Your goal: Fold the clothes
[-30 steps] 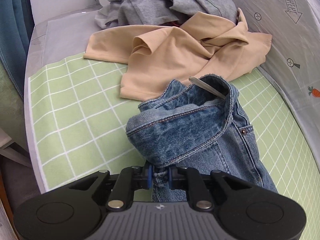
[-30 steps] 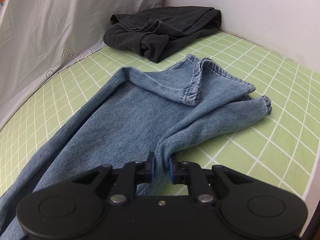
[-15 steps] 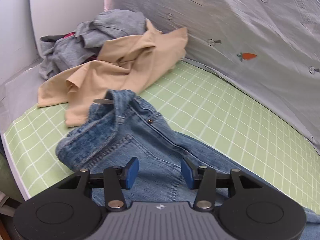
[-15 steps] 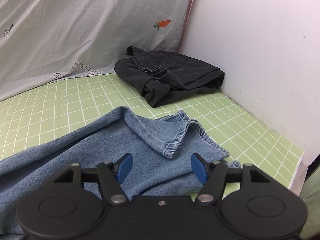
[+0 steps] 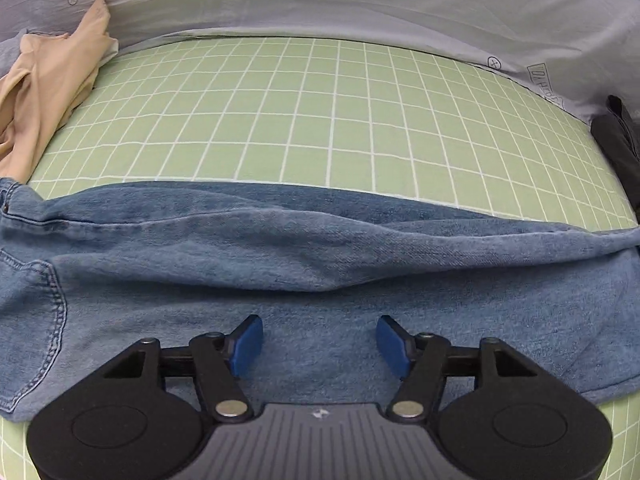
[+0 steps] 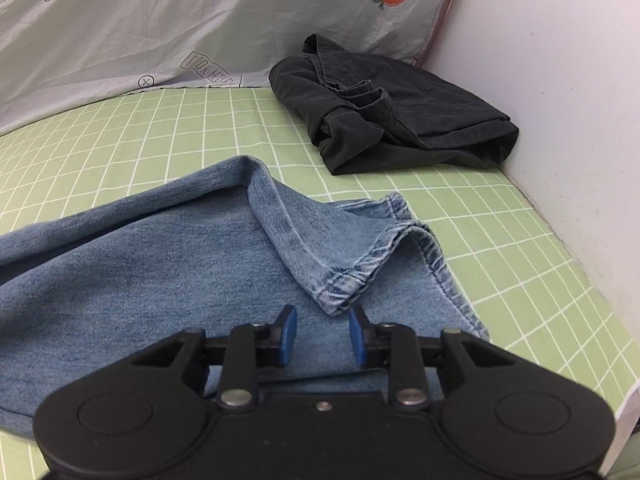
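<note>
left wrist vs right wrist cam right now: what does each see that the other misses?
Left wrist only: the tan garment at the far left, the jeans' back pocket stitching, and the open left gripper over the denim.

Right wrist only: the jeans' hem with one corner flipped over, the white wall, and the open right gripper near that corner.

Both: the jeans spread flat, the green grid mat, the grey carrot-print sheet, and the black garment, which the left view cuts to a sliver.

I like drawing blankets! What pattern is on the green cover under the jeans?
White grid lines on the light green cover, clearest in the left wrist view.
</note>
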Demonstrator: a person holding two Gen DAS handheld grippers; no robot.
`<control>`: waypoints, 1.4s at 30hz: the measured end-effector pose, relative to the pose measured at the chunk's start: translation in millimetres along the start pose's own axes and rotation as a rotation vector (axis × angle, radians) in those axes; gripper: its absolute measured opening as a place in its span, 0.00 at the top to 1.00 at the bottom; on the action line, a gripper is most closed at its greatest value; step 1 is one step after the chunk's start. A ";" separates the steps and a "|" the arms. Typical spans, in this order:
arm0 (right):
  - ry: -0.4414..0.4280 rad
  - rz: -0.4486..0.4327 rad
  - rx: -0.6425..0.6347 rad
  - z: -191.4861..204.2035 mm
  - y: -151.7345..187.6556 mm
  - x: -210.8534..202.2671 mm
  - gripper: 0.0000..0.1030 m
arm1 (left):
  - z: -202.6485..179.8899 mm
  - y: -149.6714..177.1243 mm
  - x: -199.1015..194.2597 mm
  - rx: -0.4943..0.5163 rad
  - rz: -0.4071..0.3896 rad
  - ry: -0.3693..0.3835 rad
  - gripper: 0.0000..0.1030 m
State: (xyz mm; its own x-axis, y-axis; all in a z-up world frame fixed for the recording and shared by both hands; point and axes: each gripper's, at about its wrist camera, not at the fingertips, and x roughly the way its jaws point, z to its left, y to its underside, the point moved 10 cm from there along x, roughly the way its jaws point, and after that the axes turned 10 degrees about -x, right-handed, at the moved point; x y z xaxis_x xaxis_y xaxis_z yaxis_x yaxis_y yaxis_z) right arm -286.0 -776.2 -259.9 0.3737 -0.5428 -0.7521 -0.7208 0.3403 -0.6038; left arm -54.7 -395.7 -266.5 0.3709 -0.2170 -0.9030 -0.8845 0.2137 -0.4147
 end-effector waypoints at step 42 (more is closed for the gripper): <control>-0.041 -0.133 0.076 -30.7 -64.3 40.3 0.55 | -34.8 -3.6 23.7 0.019 0.098 -0.078 0.20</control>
State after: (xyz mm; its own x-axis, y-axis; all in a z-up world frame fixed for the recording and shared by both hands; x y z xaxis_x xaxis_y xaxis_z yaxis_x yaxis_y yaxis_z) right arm -242.5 -843.5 -243.3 0.4875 -0.5556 -0.6735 -0.6178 0.3256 -0.7158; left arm -52.5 -434.8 -282.5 0.3048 -0.1199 -0.9449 -0.9122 0.2486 -0.3258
